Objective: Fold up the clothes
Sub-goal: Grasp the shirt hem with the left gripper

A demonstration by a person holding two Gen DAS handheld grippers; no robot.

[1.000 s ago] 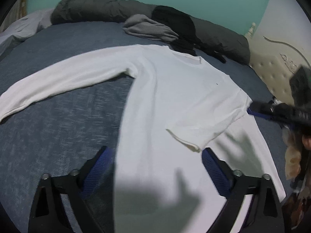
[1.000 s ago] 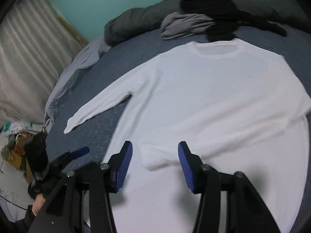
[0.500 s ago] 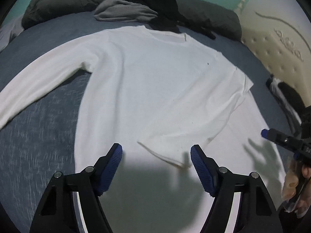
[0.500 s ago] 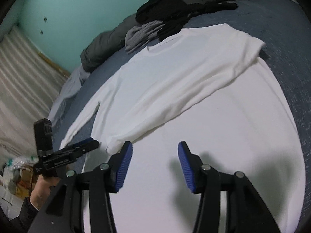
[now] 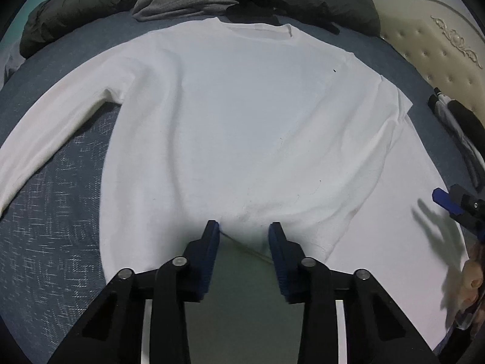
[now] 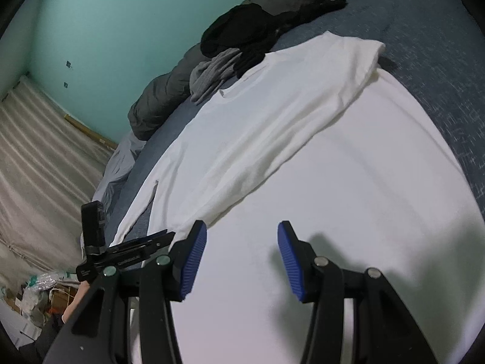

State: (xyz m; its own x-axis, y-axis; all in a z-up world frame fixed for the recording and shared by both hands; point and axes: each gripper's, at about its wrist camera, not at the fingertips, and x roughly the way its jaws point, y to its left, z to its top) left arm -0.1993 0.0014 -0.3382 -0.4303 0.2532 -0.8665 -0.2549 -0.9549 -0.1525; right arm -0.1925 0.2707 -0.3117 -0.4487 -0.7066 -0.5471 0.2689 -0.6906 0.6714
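Broadly, a blue-grey bed (image 5: pixel 54 242) fills both views, with a dark grey duvet (image 5: pixel 318 3) bunched along its far edge and grey and black clothes (image 5: pixel 188 0) heaped against it. A white long-sleeved shirt (image 5: pixel 242 115) lies flat on the bed, collar toward the heap and hem toward the person. One sleeve stretches straight out to the left in the left wrist view. The other sleeve (image 5: pixel 348 176) is folded across the body, running on a slant from the far right shoulder down to its cuff, which lies at the near middle.

That cuff sits right between the fingers of the left tool (image 5: pixel 244 230), whose jaws have just been closing around it; they are narrowed but I cannot tell that the pads press the cloth yet. The right tool (image 6: pixel 242 238) hovers over the bare lower body of the shirt, jaws partly apart with nothing between them.

So the left hand is the nearer one to the cuff, and the sleeve's long axis runs away from it toward the far right shoulder; the coming move likely turns on gripping that cuff.
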